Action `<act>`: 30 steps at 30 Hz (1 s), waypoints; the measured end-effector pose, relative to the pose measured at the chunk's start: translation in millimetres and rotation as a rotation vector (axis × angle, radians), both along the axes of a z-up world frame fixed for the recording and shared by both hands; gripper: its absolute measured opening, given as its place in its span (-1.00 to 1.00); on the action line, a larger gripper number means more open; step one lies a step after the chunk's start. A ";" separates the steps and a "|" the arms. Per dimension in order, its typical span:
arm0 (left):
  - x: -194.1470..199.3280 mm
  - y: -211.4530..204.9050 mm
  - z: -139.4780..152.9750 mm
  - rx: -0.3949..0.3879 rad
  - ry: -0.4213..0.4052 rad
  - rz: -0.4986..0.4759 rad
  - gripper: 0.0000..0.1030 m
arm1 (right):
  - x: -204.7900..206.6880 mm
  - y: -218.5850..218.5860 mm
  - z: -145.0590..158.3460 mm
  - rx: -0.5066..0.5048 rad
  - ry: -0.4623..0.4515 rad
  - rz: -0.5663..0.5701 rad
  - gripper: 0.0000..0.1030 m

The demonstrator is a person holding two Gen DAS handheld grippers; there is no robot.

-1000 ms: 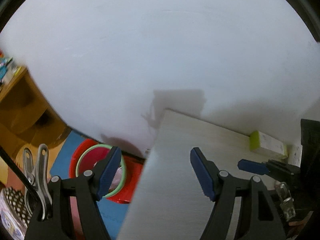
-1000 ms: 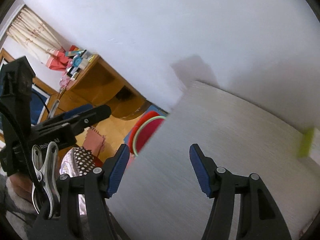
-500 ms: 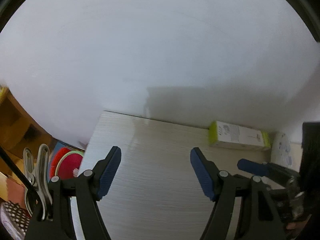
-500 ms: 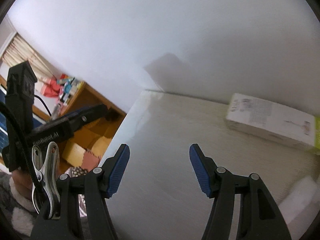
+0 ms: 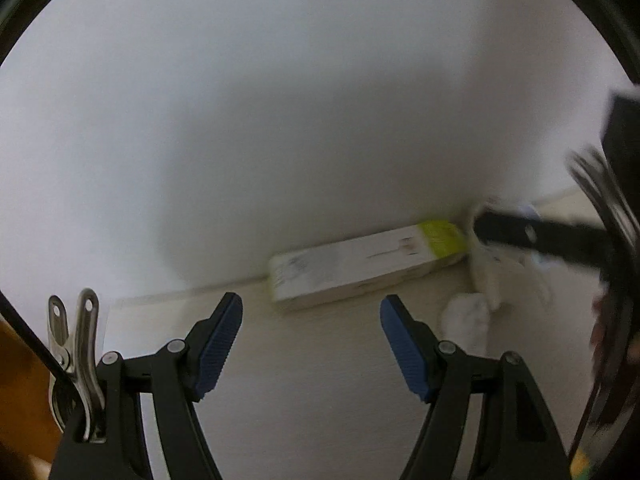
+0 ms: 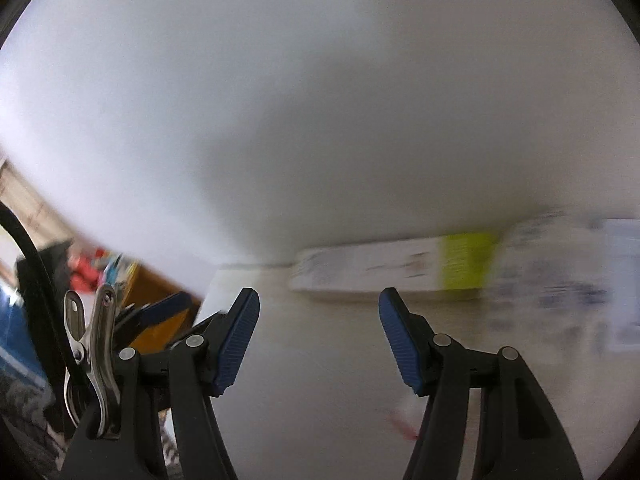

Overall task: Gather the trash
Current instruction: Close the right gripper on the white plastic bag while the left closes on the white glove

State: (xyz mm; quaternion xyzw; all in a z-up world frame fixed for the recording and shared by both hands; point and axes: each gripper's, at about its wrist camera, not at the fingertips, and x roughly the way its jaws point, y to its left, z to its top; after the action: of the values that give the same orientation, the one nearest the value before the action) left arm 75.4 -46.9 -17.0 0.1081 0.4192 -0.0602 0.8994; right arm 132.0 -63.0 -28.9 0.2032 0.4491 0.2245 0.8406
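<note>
I carry both tongs spread wide with nothing between the blue pads, because I judge this is the approach and I want room to drop over a piece of trash. My left tongs point(image 5: 311, 340) hang released above the pale wood-grain tabletop point(image 5: 304, 408). The long white cardboard box with a lime-green end point(image 5: 360, 266) lies flat against the white wall point(image 5: 280, 100), probably pushed back there out of the way; it sits at twelve to one o'clock of those tongs, well apart. A crumpled white tissue wad point(image 5: 466, 318) lies near at two o'clock. My right tongs point(image 6: 318, 336), equally released, see the same box at one o'clock, badly blurred.
</note>
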 end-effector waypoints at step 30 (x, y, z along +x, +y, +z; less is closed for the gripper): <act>2.9 -132.1 -110.5 0.155 0.097 -0.316 -0.71 | 16.5 -54.0 -80.4 0.010 0.215 -0.244 -0.52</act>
State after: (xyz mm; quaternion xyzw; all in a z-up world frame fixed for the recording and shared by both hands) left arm 78.2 -179.0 -127.6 0.2388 0.4432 -0.1732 0.8465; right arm 148.5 -117.0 -109.3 0.2832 0.5076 0.0997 0.8076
